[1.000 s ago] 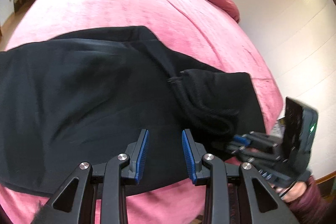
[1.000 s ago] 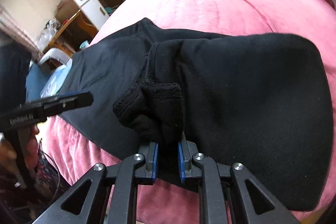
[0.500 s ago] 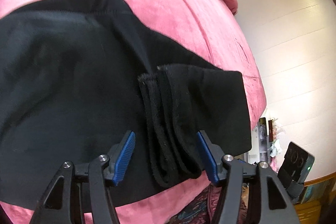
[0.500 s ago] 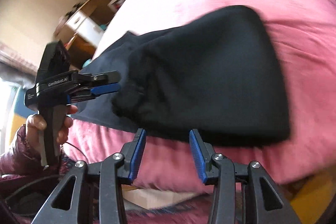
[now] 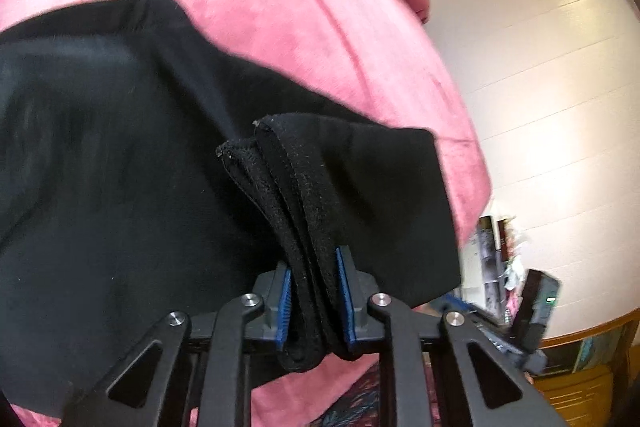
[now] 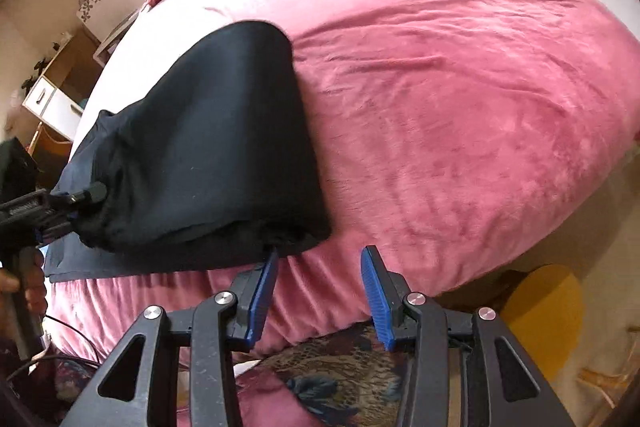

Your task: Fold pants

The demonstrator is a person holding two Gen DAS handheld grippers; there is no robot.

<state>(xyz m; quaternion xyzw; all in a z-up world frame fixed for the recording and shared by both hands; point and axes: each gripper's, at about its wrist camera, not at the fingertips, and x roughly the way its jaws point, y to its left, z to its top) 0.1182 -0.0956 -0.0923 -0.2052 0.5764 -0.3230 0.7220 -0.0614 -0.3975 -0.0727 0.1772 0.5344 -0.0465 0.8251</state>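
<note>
Black pants lie folded on the pink bed, near its front edge. Left gripper jaws closing, blue pads pinching the bunched cuffs between them. Right gripper jaws opening, nothing between them, just off the folded corner of the pants at the bed edge.

We look steeply down from each wrist, close over the pink bed, both views sharing the black pants at its edge.
</note>
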